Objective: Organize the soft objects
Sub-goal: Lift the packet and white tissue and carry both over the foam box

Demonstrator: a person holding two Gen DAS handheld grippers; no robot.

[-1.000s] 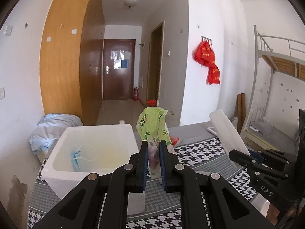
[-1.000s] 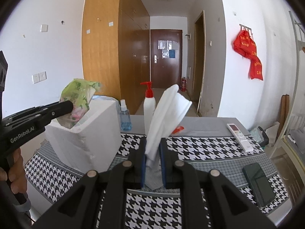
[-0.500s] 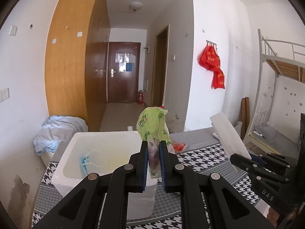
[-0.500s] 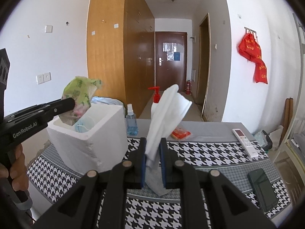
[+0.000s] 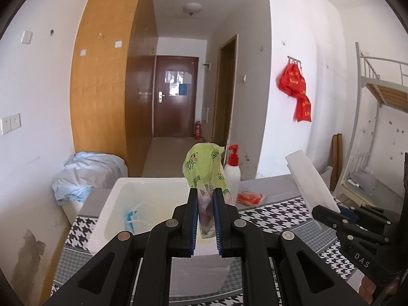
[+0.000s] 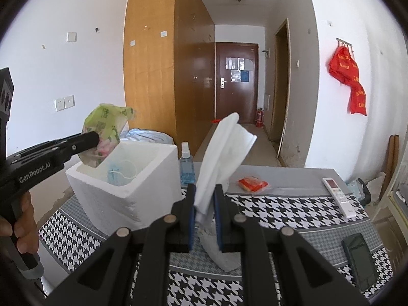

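Your left gripper (image 5: pixel 206 219) squeezes the green tissue pack (image 5: pixel 204 170), and it hangs over the near edge of the white foam box (image 6: pixel 127 191). Your right gripper (image 6: pixel 205 219) pinches the white cloth (image 6: pixel 224 153) just to the right of the box. A blue face mask (image 6: pixel 116 173) lies inside the box.

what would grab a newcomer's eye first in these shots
Probably the two soft things held aloft: the left gripper pinches a green tissue pack over the white foam box, and the right gripper pinches a white cloth above the houndstooth table. After that, the red bags hanging on the right wall.
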